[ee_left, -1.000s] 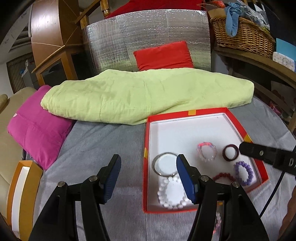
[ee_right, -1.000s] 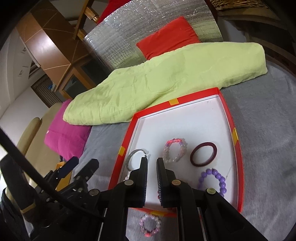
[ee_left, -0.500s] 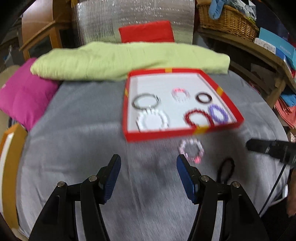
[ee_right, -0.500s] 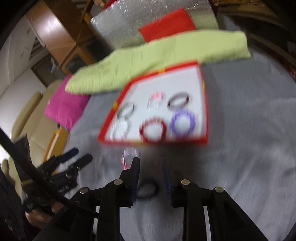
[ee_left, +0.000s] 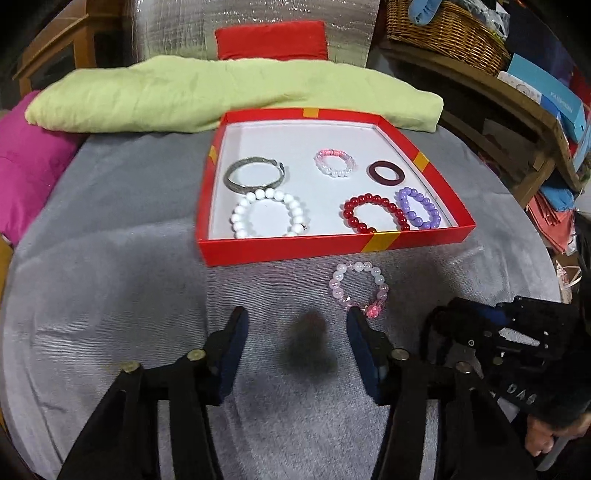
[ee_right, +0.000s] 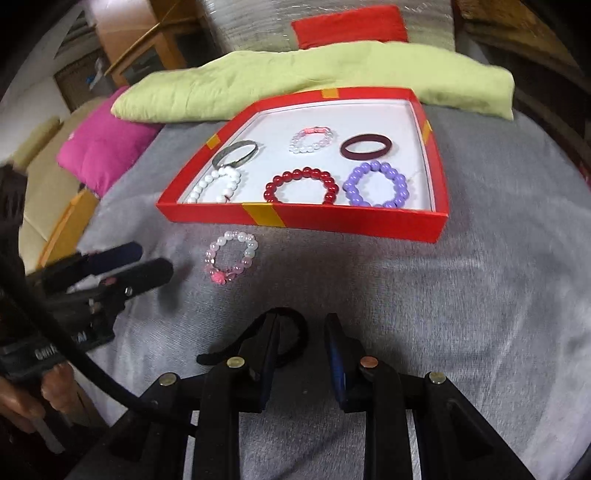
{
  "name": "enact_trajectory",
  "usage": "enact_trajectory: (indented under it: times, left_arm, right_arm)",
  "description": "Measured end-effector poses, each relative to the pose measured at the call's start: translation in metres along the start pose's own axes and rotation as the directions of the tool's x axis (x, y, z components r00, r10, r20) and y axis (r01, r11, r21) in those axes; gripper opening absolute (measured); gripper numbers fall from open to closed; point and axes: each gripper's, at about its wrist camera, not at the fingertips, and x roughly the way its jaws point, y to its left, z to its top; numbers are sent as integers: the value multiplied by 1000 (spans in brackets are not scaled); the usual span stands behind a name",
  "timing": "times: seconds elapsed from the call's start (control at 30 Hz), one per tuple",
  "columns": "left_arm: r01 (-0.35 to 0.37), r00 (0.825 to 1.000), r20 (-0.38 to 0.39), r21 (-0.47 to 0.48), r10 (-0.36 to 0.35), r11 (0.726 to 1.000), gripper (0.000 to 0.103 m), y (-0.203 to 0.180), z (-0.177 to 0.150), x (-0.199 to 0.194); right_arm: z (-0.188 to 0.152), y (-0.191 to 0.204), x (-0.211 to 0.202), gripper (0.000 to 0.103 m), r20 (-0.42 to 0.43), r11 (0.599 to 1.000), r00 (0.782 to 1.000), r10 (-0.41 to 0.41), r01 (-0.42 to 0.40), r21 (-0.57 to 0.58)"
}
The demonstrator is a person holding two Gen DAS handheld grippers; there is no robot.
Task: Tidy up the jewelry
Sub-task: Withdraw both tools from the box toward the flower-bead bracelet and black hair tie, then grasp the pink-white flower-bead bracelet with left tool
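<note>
A red tray [ee_left: 332, 243] [ee_right: 332, 221] on the grey cloth holds several bracelets: silver bangle [ee_left: 255, 173], white beads [ee_left: 269, 218], red beads [ee_left: 375, 218], purple beads [ee_left: 419, 208], dark ring [ee_left: 386, 172], small pink one [ee_left: 335, 162]. A pale pink bead bracelet [ee_left: 358, 291] [ee_right: 231, 262] lies on the cloth before the tray. A black hair tie [ee_right: 297, 339] lies at my right gripper's left finger. My left gripper [ee_left: 295, 354] is open and empty, left of the pink bracelet. My right gripper [ee_right: 301, 354] is open and empty, low over the hair tie.
A light green folded blanket [ee_left: 221, 96] lies behind the tray. A magenta cushion [ee_left: 26, 162] sits at the left, a red cushion [ee_left: 271, 40] at the back. A wicker basket [ee_left: 447, 33] and shelves stand at the right.
Both grippers have pulled back from over the tray toward the near side of the cloth. The right gripper has opened from nearly shut. The pink bracelet and hair tie have come into view.
</note>
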Motion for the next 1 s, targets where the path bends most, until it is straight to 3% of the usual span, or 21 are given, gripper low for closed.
enact_trajectory:
  times: [0.07,0.43,0.77,1.0]
  left_arm:
    - [12,1000,-9,-2,-12,1000,47,-3,2,5]
    - [58,997,-52,-16,-59,998,48,-23,13,24]
    - [57,996,-60,-20,-59,998,63,-37,17,33]
    - [63,997,-33,-35,-64,997,63,-35,18,37]
  right_arm:
    - [-1,5,1,7,15,998,999,-45,46,-44]
    - [8,-33,-12,6,35,993,996,-84,80,85]
    - [6,-63,-24,6,35,979,996,-87,79,186]
    - [5,-66,-19,6,16,976,997,-73,68,207]
